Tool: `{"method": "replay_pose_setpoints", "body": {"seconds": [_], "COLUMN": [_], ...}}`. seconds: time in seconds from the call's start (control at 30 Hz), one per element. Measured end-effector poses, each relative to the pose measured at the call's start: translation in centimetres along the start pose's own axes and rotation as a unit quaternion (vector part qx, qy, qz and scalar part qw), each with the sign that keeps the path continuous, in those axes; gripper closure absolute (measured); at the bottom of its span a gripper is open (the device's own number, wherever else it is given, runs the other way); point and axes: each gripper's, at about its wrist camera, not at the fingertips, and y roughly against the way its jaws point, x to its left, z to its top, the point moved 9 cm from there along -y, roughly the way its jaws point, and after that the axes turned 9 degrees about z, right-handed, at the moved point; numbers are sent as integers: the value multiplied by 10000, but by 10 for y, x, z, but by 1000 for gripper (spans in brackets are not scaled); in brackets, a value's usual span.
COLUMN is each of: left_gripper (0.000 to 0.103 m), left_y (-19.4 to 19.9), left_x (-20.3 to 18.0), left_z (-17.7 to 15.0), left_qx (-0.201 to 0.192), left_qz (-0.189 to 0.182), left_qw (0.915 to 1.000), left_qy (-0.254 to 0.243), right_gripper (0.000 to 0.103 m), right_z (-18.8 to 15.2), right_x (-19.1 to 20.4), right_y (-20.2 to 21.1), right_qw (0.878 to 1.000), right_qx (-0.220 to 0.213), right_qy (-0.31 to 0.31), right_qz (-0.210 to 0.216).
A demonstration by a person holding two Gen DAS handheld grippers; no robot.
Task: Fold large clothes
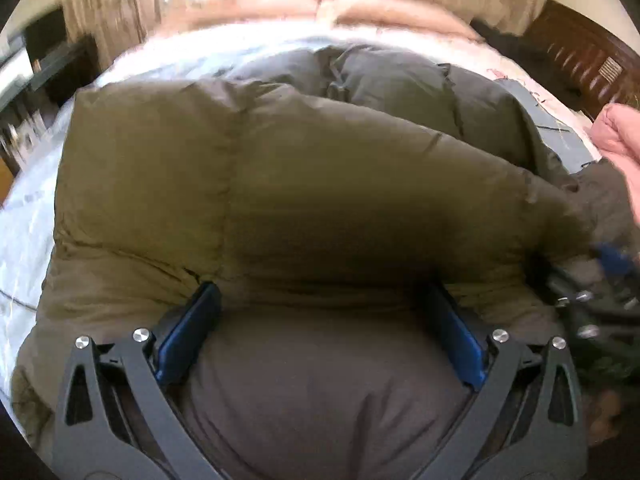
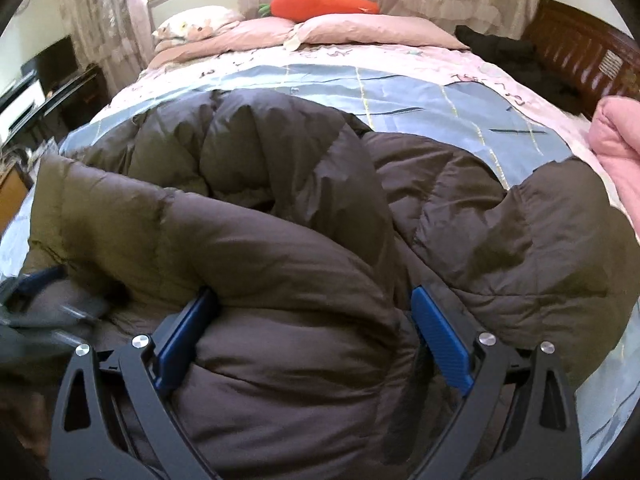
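Across the near edge of the bed [image 2: 420, 92], your dark olive-brown puffer coat [image 2: 280, 208] lies spread over the blue and pink cover, reaching from the left edge almost to the right one, with bare cover beyond it toward the pillows [image 2: 360, 26] at the far end. Part of the coat is already turned over itself: a thick padded panel [image 1: 280, 168] lies across the body, and on the right a rounded lobe [image 2: 560, 232] still sits flat on the cover near the right edge.

Both tools are at the near hem. Your left gripper [image 1: 320, 336] stands wide, its blue pads pressed into the padding on either side of a bulge, not pinching it. Your right gripper [image 2: 314, 340] is wide too, with a fat roll of fabric lying between its fingers; neither one has a true hold yet.

My reading is that you are setting up the next fold of the near portion toward the far end. Down padding slips and springs back, so push each tool deeper until the hem itself sits between the pads, then close on a thin doubled edge instead of the puffed bulk. Lift both sides level and together, carry the hem over low, and press the air out before letting go, or the fold may reopen. Watch the two tools, which are close beside each other at the hem.
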Motion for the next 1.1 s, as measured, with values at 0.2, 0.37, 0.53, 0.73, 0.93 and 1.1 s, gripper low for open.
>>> {"method": "replay_pose_setpoints", "body": {"seconds": [0.2,0.37,0.53,0.73,0.93,1.1], "left_gripper": [2,2,2,2,2,2], "left_y": [-4,0,-1,1,3,4], "left_x": [-3,-4,-8,-9,-8,-7], "left_z": [-1,-5,-8,-11,-15,-15], "left_qx": [-20,-125,-215,-317,-343,-349], "left_qz": [110,133,234,285,302,288], "left_qw": [9999,9998,9995,9991,9989,9990], "left_qy": [21,24,31,53,61,58], "right_gripper": [6,5,6,13,48,94], "right_z": [12,-12,-68,-87,-81,-69], "right_x": [-55,-206,-336,-391,-407,-408], "right_y": [55,135,146,97,85,96], "right_qw": [9957,9615,8885,8225,7905,8118], "right_qx": [-222,-871,-1043,-1085,-1455,-1394], "right_qy": [-848,-2523,-4359,-5581,-5938,-5650], "right_qz": [300,-656,-981,-174,-363,-479]}}
